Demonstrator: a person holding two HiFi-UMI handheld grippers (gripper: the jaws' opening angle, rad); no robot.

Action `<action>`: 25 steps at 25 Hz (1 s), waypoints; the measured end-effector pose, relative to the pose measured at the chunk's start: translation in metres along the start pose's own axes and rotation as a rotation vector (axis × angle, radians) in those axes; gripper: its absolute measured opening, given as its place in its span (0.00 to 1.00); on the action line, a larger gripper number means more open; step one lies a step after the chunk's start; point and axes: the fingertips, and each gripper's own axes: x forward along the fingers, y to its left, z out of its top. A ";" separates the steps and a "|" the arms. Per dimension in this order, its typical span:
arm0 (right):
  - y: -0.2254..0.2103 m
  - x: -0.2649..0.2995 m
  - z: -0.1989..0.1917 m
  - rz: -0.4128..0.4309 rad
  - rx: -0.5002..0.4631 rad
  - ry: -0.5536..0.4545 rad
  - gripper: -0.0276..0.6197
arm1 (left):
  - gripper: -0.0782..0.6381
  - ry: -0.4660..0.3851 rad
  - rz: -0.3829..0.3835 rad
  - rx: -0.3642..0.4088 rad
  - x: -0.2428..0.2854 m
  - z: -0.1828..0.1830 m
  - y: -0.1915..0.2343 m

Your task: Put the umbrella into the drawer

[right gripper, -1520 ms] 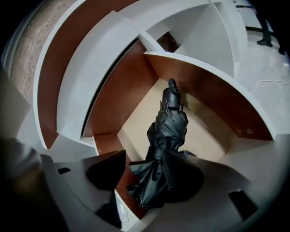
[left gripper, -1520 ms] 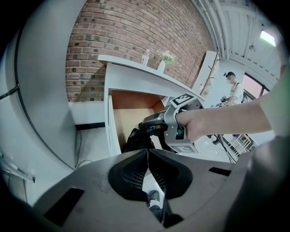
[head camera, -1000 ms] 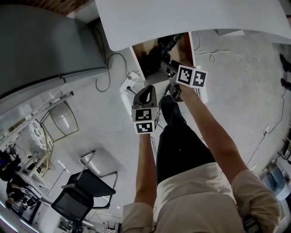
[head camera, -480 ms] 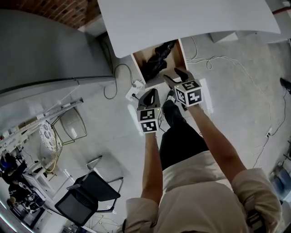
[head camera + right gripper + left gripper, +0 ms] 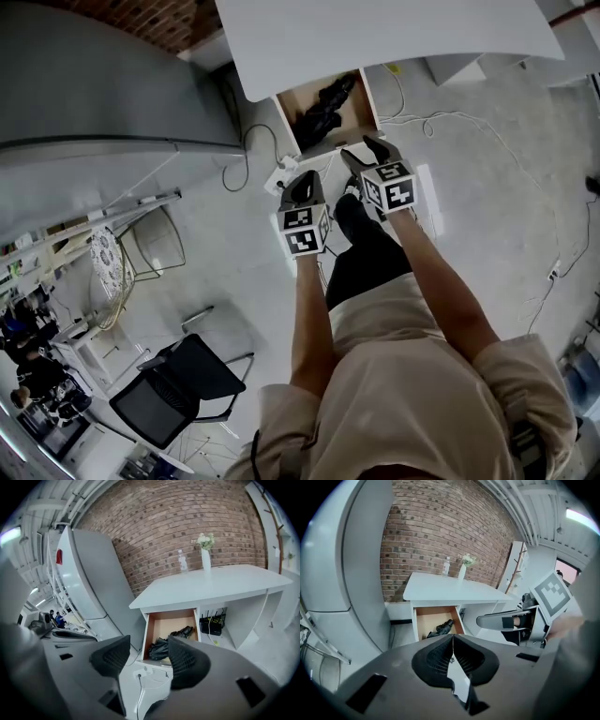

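The black folded umbrella (image 5: 324,103) lies inside the open wooden drawer (image 5: 289,117) under the white desk (image 5: 375,37). It also shows in the left gripper view as the umbrella (image 5: 442,629) in the drawer (image 5: 423,623), and in the right gripper view as the umbrella (image 5: 165,645) in the drawer (image 5: 149,634). My left gripper (image 5: 302,180) hangs shut and empty in front of the drawer, its pads together (image 5: 453,641). My right gripper (image 5: 367,155) is open and empty, just short of the drawer front; its jaws (image 5: 149,649) stand apart.
A white power strip (image 5: 281,178) with cables lies on the floor below the drawer. A tall grey cabinet (image 5: 94,84) stands to the left, a black chair (image 5: 173,384) behind me. A vase (image 5: 206,557) and bottle (image 5: 182,562) stand on the desk; a router (image 5: 212,624) sits beneath it.
Both grippers have drawn back from the drawer, the right one coming away from its front. The umbrella stays lying inside.
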 end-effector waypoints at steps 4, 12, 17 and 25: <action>0.006 -0.023 0.022 -0.014 -0.020 -0.005 0.51 | 0.12 -0.016 0.011 -0.015 -0.018 0.030 -0.007; 0.019 -0.070 0.038 -0.015 0.006 -0.081 0.51 | 0.12 -0.094 0.020 -0.024 -0.064 0.065 -0.023; 0.012 -0.083 0.043 -0.024 -0.101 -0.083 0.50 | 0.12 -0.124 0.048 0.006 -0.083 0.069 -0.023; 0.003 -0.109 0.051 -0.035 -0.131 -0.131 0.27 | 0.12 -0.164 0.049 0.021 -0.085 0.083 -0.038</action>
